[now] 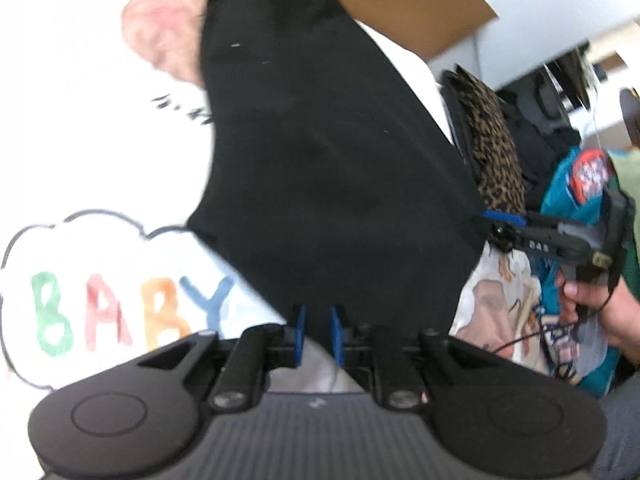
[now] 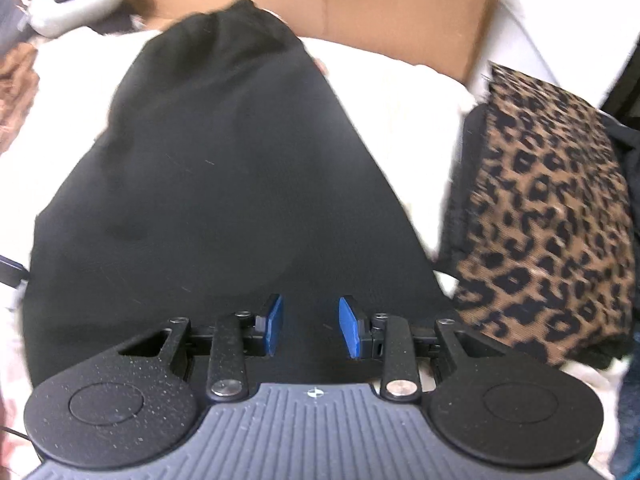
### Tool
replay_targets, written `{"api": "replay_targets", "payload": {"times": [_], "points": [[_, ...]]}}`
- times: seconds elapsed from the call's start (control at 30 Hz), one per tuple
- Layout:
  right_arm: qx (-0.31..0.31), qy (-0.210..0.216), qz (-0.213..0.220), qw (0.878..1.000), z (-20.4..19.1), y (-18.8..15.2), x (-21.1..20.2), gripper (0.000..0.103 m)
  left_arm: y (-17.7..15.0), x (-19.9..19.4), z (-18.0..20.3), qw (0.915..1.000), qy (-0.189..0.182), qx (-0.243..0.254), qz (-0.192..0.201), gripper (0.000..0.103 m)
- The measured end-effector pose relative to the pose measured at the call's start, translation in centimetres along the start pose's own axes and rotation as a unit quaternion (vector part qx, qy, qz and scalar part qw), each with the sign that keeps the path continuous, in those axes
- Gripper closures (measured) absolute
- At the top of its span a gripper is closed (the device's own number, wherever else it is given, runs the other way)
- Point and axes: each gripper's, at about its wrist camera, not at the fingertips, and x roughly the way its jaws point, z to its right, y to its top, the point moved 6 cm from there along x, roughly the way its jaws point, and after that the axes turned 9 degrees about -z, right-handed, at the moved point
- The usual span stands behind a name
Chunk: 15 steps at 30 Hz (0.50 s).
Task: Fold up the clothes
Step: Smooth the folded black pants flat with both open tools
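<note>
My left gripper (image 1: 318, 330), jaws narrowly apart, and my right gripper (image 2: 311, 326), jaws moderately apart, both straddle the black garment (image 2: 224, 184) at frame center without visibly clamping it, its fold unfinished, beside the folded leopard-print garment (image 2: 548, 216).

A black garment (image 2: 216, 184) lies spread flat on a white blanket (image 2: 400, 92). It narrows toward its far end. A folded leopard-print garment (image 2: 552, 208) lies just beside it.

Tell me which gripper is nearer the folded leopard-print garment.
Right. The right gripper is just beside the leopard-print garment, at the black garment's near edge. The left gripper is farther off, with the black garment spread between.
</note>
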Motion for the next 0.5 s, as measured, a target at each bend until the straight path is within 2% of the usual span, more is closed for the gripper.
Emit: {"api": "replay_targets", "payload": {"times": [0.07, 0.33, 0.5], "points": [[-0.006, 0.018, 0.004, 1.0, -0.9, 0.3, 0.0, 0.065, -0.3, 0.2, -0.5, 0.9994, -0.016, -0.029, 0.002, 0.077], [-0.045, 0.109, -0.01, 0.993, -6.1, 0.0, 0.7, 0.065, -1.2, 0.8, -2.4, 0.9881, -0.091, -0.124, -0.002, 0.068], [-0.077, 0.074, -0.06, 0.992, -6.9, -1.5, 3.1, 0.065, -1.4, 1.9, -3.6, 0.9756, -0.13, -0.177, -0.003, 0.066]]}}
